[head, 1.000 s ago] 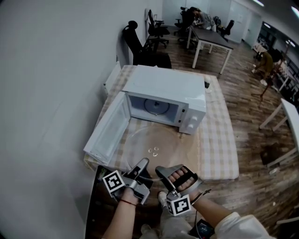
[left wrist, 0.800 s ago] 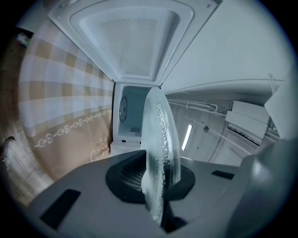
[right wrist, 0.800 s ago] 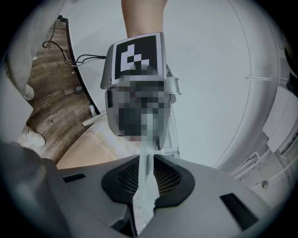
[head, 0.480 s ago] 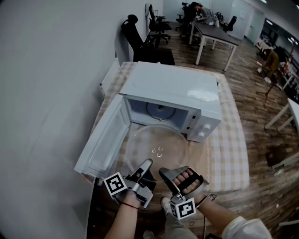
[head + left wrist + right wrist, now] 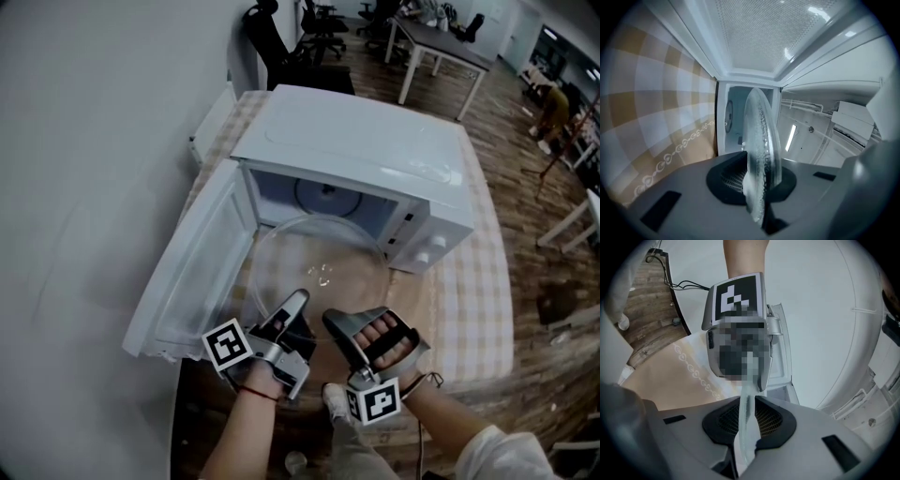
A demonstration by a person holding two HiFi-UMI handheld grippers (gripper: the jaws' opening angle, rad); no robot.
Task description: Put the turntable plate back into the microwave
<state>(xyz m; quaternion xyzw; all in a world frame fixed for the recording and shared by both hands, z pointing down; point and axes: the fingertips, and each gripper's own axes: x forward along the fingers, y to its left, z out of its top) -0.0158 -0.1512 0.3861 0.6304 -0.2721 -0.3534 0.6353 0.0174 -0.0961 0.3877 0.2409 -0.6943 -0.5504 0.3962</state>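
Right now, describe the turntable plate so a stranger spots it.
Find the open white microwave on the checked tablecloth. At its opening, the left gripper and right gripper hold the turntable plate by its near rim. It alone is clear glass.

Holds the round, clear-glass turntable plate (image 5: pixel 319 267) roughly level, gripped at its near rim, far edge at the open mouth of the white microwave (image 5: pixel 366 155). Stands with door (image 5: pixel 192 281) swung wide to the left.
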